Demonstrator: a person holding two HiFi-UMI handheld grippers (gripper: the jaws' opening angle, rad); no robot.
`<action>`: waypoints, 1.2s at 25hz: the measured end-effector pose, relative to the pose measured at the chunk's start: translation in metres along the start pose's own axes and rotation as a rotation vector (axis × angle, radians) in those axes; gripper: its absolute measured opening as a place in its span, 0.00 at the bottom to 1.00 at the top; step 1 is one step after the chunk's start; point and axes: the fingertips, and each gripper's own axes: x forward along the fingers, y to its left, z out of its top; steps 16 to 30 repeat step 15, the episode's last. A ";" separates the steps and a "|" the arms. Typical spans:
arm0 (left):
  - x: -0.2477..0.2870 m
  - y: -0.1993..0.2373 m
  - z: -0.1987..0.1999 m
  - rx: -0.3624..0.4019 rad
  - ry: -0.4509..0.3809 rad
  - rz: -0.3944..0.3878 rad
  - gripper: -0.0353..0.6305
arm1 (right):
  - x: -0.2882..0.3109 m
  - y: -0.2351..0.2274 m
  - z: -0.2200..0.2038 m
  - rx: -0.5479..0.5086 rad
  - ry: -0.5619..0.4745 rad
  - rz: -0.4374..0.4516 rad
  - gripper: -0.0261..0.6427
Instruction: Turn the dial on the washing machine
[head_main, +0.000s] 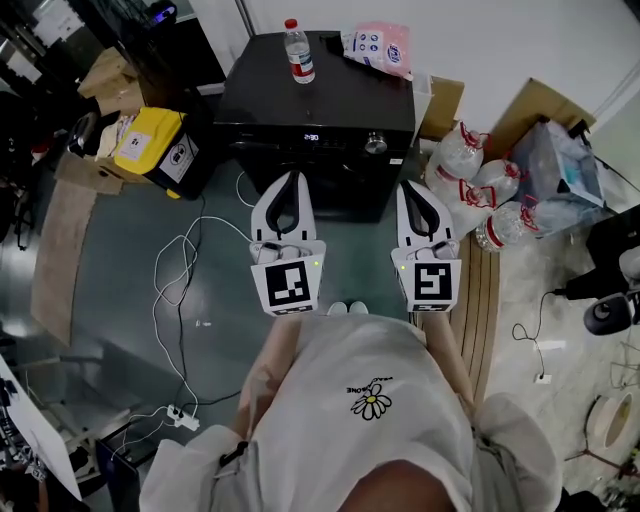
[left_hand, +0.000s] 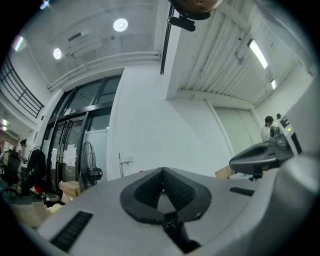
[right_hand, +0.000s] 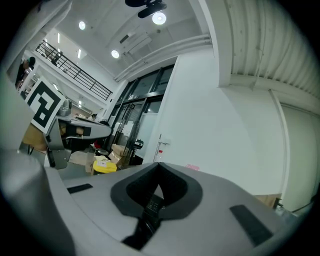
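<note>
Washing machine (head_main: 262, 98) — black, seen from above, standing on the floor straight ahead of the person. The dial (head_main: 375, 144) is located on the front control strip, just right of the lit display (head_main: 311, 137); it is small, silvery and untouched. On the lid a water bottle (head_main: 298, 50) and a pink pack (head_main: 381, 46) are noted, both well back from the dial.

Left tongs (head_main: 291, 174): jaws together, nothing between them (only wall and ceiling are seen beyond the tips in the left gripper view). Right tongs (head_main: 411, 186): jaws likewise together and empty. Both are held side by side in front of the body, short of the machine, with their cameras on wall and ceiling rather than on the panel.

Step in hand, as judged: the approach — no contact made yet. The right tongs lie nearer the dial and would be best used. The jaws should be parted before arrival, tipped down until the panel is faced, and brought square onto the dial's rim, one pad on each side. A firm clamp is advised before any rotation. The turn should be made about the dial's own axis so the pads are not slid off, and the display may be watched for a change.
</note>
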 end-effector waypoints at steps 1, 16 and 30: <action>0.000 0.001 0.000 -0.001 0.001 0.002 0.05 | 0.002 0.000 0.000 -0.002 -0.001 0.001 0.05; 0.010 0.008 -0.009 -0.008 0.011 0.014 0.05 | 0.012 -0.007 -0.005 0.000 0.008 -0.001 0.05; 0.010 0.008 -0.009 -0.008 0.011 0.014 0.05 | 0.012 -0.007 -0.005 0.000 0.008 -0.001 0.05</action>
